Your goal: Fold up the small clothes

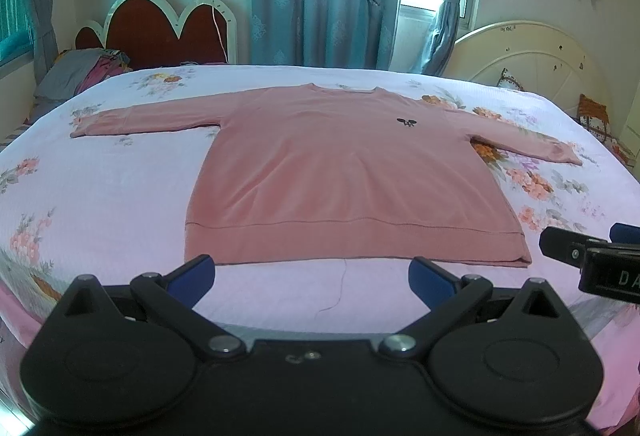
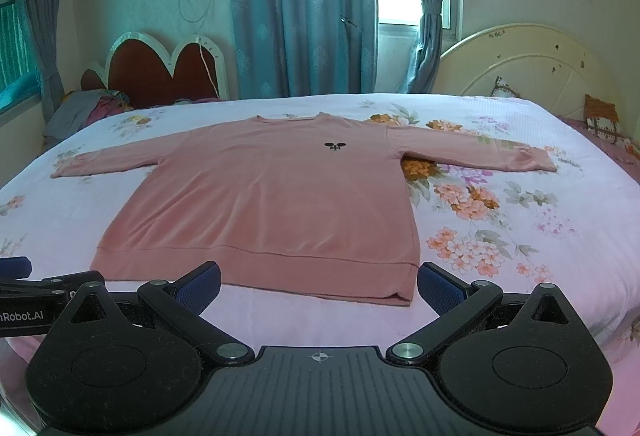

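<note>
A pink long-sleeved sweater (image 1: 344, 172) (image 2: 272, 204) lies flat on the bed, front up, sleeves spread to both sides, with a small black emblem (image 1: 407, 122) on the chest. Its hem faces me. My left gripper (image 1: 312, 276) is open just short of the hem, nothing between its blue pads. My right gripper (image 2: 319, 286) is open too, hovering at the hem's right corner (image 2: 400, 296), holding nothing. Each gripper shows at the edge of the other's view: the right gripper (image 1: 592, 256) and the left gripper (image 2: 24, 288).
The bed (image 1: 100, 196) has a white and pink floral sheet with free room around the sweater. A loose thread (image 1: 340, 292) lies near the hem. Bundled clothes (image 1: 88, 72) sit at far left by a red headboard (image 1: 160, 32). A cream headboard (image 2: 528, 64) stands at right.
</note>
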### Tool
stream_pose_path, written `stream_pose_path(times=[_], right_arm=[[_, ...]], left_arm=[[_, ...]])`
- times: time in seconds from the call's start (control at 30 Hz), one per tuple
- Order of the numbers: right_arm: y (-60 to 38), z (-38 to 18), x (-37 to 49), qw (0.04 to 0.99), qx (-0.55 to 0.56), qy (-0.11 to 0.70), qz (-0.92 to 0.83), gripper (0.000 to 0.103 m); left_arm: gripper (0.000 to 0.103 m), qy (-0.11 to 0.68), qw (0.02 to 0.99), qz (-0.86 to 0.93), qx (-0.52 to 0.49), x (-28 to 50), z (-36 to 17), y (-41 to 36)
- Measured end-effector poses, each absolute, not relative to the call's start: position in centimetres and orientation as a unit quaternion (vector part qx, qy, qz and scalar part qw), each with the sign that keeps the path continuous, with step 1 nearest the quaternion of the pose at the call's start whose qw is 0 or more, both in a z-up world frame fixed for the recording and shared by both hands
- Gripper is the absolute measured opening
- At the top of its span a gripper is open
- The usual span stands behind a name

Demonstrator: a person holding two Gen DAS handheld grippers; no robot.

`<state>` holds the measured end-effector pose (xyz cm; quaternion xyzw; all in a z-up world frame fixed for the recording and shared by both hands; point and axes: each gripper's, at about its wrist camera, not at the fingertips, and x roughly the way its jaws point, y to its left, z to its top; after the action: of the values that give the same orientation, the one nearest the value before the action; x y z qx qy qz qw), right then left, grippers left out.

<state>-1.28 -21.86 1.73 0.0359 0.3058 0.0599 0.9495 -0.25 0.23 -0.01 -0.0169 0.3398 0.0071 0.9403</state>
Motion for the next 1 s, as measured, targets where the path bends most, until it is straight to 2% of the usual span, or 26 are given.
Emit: stream_pose_path(times=[1.0], right_arm=[[-22.34,1.12,-1.17,0.950,0.034,0.305,0.062,0.103]], left_arm=[[0.103,0.340,0.940,0.012,-0.014,-0.10,-0.57,-0.09]])
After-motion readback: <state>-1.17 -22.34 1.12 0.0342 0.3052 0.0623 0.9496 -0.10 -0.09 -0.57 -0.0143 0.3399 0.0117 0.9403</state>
